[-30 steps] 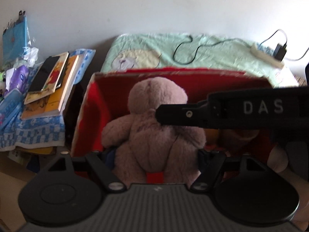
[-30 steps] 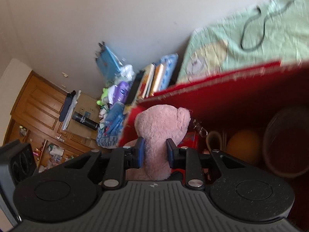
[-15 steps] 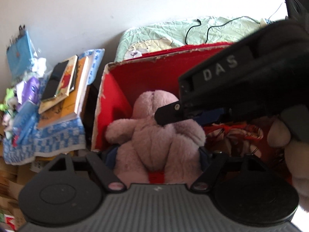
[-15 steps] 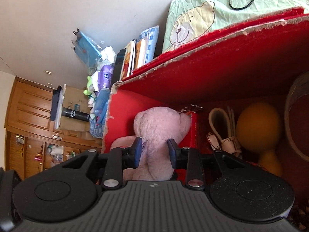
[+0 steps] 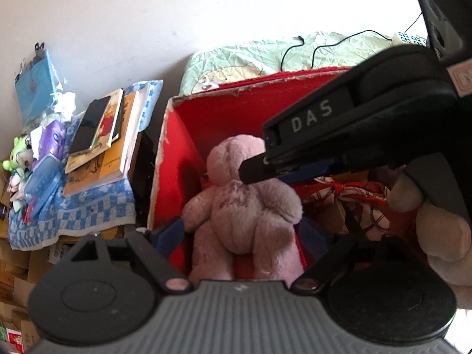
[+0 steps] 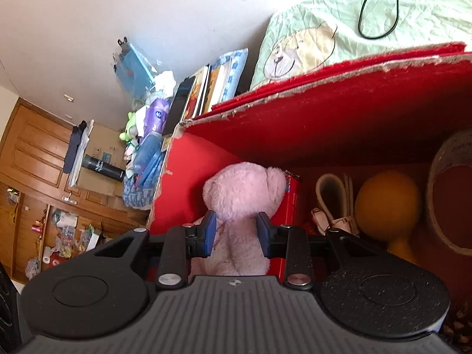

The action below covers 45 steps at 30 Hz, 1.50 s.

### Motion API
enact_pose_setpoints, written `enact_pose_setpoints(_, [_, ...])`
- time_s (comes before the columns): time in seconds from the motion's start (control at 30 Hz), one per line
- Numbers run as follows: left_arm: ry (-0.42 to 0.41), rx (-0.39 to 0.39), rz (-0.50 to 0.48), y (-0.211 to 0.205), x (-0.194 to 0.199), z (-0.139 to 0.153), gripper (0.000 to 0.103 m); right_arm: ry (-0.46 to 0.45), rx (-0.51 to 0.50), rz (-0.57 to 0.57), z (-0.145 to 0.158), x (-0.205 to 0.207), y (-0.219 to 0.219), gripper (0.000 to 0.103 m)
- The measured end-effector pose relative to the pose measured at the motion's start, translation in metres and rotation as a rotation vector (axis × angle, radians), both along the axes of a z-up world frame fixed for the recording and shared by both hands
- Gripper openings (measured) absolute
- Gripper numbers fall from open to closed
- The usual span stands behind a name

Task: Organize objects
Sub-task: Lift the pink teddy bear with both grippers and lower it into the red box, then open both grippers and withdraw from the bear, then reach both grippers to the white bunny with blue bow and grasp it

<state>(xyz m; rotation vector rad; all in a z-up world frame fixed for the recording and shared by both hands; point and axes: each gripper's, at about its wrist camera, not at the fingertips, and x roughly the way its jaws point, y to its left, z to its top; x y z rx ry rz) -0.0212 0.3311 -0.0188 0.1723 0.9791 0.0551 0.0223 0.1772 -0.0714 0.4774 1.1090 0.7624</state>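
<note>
Now the right tongs (image 6: 236, 233) have carried the pink bear (image 6: 242, 200) lower into the red box (image 6: 339, 124), pads (image 6: 210, 233) clenched on its neck just under the head. A second ago the bear's head stood level with the box's far rim; at present it sits well below that rim, in the left end by the left wall, with a red carton just behind it. The left tongs (image 5: 242, 236) are spread wide, one blue pad to each side of the bear's legs; from the left wrist view I cannot tell whether they touch the fur, and they do not appear to grip it. Earlier that view looked almost level at the box; it now looks down more steeply, so the books (image 5: 103, 135) and phone on the checked cloth to the left show more fully, and patterned cloth bundles (image 5: 348, 200) show in the box to the bear's right. A yellow gourd-shaped thing (image 6: 388, 206) and a tape roll lie farther right. By my reading the bear is nearly stowed; letting go seems the step left.
</note>
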Motion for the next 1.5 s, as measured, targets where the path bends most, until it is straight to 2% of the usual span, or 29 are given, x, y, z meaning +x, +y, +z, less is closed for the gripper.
enact_pose_setpoints(0.2, [0.011, -0.043, 0.027, -0.001, 0.002, 0.008, 0.087, -0.108, -0.075, -0.01, 0.017, -0.015, -0.004, 0.034])
enact_pose_setpoints(0.4, [-0.021, -0.051, 0.044, -0.019, -0.006, 0.025, 0.087, -0.146, -0.029, -0.028, 0.033, -0.026, -0.036, 0.034])
enact_pose_setpoints(0.6, [-0.067, -0.093, 0.026, -0.06, -0.025, 0.048, 0.089, -0.169, -0.003, -0.07, 0.051, -0.046, -0.091, 0.034])
enact_pose_setpoints(0.83, [-0.107, -0.131, -0.07, -0.134, -0.045, 0.063, 0.089, -0.213, -0.004, -0.163, 0.066, -0.073, -0.176, 0.034])
enact_pose_setpoints(1.0, [-0.093, -0.162, -0.152, -0.192, -0.05, 0.057, 0.089, -0.221, -0.03, -0.241, 0.066, -0.089, -0.238, 0.034])
enact_pose_setpoints(1.2, [-0.052, -0.192, -0.222, -0.25, -0.048, 0.038, 0.091, -0.184, -0.081, -0.33, 0.049, -0.1, -0.3, 0.034])
enact_pose_setpoints(1.5, [0.022, -0.326, -0.264, -0.302, -0.037, 0.009, 0.095, -0.175, -0.167, -0.421, 0.023, -0.111, -0.36, 0.034])
